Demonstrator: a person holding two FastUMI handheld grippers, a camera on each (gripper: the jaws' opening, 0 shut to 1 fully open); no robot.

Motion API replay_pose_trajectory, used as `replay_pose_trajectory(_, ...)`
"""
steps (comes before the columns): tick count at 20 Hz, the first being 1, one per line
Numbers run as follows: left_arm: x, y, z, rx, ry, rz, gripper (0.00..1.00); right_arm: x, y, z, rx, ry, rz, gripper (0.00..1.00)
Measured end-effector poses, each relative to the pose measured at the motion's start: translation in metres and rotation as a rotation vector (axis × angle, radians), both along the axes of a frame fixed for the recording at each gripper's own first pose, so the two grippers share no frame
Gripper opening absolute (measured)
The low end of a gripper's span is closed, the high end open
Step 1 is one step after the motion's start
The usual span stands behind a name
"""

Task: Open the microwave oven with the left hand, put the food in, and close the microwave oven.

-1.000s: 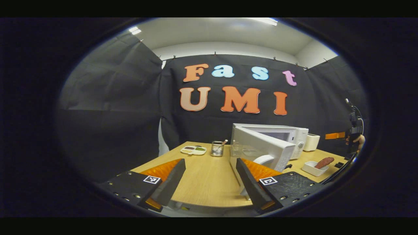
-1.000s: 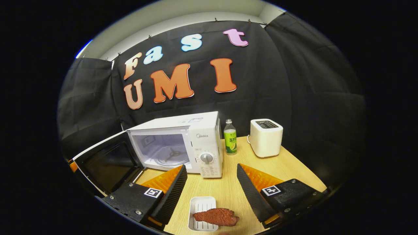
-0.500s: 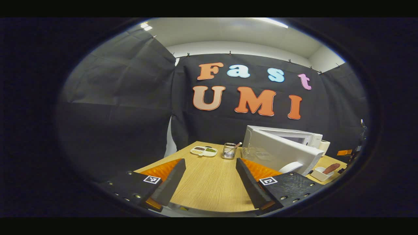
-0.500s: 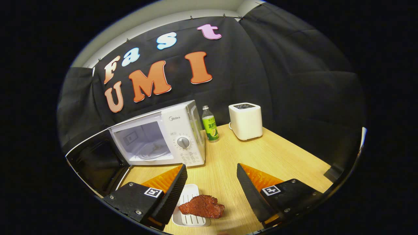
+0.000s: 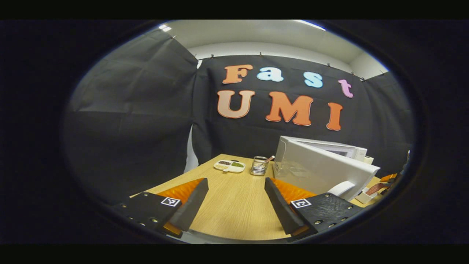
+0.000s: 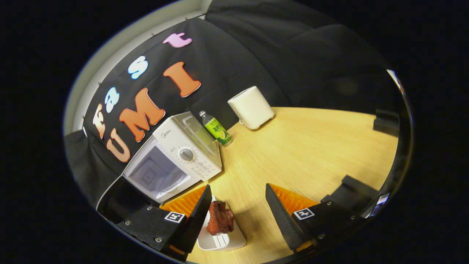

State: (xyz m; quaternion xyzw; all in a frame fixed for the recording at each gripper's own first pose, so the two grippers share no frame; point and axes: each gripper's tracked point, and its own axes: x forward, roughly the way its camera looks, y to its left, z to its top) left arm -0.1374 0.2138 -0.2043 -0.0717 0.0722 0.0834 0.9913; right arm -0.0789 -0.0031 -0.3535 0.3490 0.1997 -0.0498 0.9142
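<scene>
Reddish-brown meat point(image 6: 220, 217) lies across a white dish point(image 6: 222, 238) on the table point(image 6: 311, 146), just in front of the microwave point(image 6: 176, 161), whose door point(image 5: 322, 172) stands open. Loading and closing remain. Both the right gripper point(image 6: 237, 216) and left gripper point(image 5: 236, 205) gape wide, holding nothing.

White microwave point(image 6: 183, 154) door open; reddish meat point(image 6: 220, 218) in white tray point(image 6: 225, 240).

A wooden table point(image 5: 231, 205) is carrying several bystanders. A divided white dish point(image 5: 229, 166) with small heaps of food is lying near the far edge, and a metal cup point(image 5: 258, 165) with a utensil sticking out is standing just beside it. A white toaster point(image 6: 251, 107) is sitting near a green-labelled bottle point(image 6: 216, 129).
</scene>
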Motion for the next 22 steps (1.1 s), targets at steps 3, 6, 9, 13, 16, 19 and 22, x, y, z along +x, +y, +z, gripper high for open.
replay_pose_trajectory(3,0.006,0.000,-0.007,-0.013,0.018,-0.006,0.93,-0.009,0.001,0.007,0.125,-0.043,-0.021,0.77)
replay_pose_trajectory(6,0.010,-0.004,-0.013,-0.042,0.025,-0.013,0.92,-0.010,0.009,0.009,0.171,-0.054,-0.005,0.47)
replay_pose_trajectory(9,0.009,-0.006,-0.017,-0.051,0.031,-0.019,0.92,-0.008,0.012,0.014,0.194,-0.060,0.011,0.25)
replay_pose_trajectory(13,0.008,-0.001,-0.017,-0.046,0.026,-0.006,0.92,-0.008,0.014,0.014,0.208,-0.051,0.019,0.14)
replay_pose_trajectory(16,0.006,0.002,-0.019,-0.052,0.030,0.000,0.92,-0.012,0.026,0.010,0.196,-0.047,0.063,0.33)
replay_pose_trajectory(19,0.007,0.002,-0.024,-0.074,0.034,0.000,0.92,-0.012,0.032,0.001,0.156,-0.024,0.081,0.32)
replay_pose_trajectory(22,0.006,0.007,-0.029,-0.092,0.040,0.008,0.92,-0.012,0.036,0.010,0.177,-0.034,0.094,0.13)
